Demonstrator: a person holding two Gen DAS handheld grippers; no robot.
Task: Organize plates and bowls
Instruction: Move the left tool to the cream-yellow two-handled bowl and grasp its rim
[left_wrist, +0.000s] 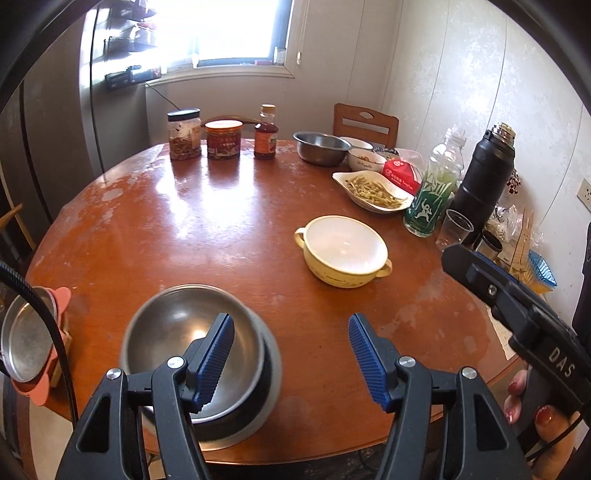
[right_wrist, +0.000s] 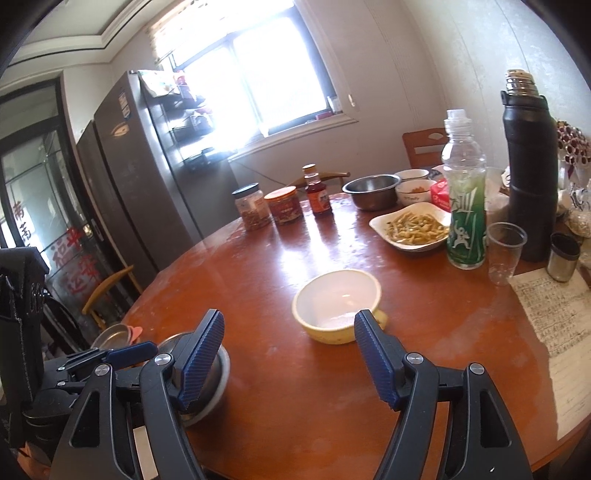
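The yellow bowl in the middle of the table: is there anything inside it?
The yellow bowl looks empty: its white inside shows only glare. In the right view, a finger hides a bit of its near rim.

The round wooden desk (right_wrist: 332, 387) carries three containers at its far edge: a dark-lidded jar (right_wrist: 251, 206), a red tub (right_wrist: 284, 205) just beside it, and a sauce bottle (right_wrist: 318, 194). At the right stand a green-labelled plastic bottle (right_wrist: 464, 192), a clear cup (right_wrist: 504, 251) beside it, a black flask (right_wrist: 530, 166) behind, and a small steel cup (right_wrist: 562, 256). A red packet (left_wrist: 400, 173) lies near the bottle. A handwritten sheet (right_wrist: 554, 314) lies at the right edge. A fridge (right_wrist: 129, 166) stands left of the window (right_wrist: 258, 74). A chair (left_wrist: 365, 123) stands behind the desk.
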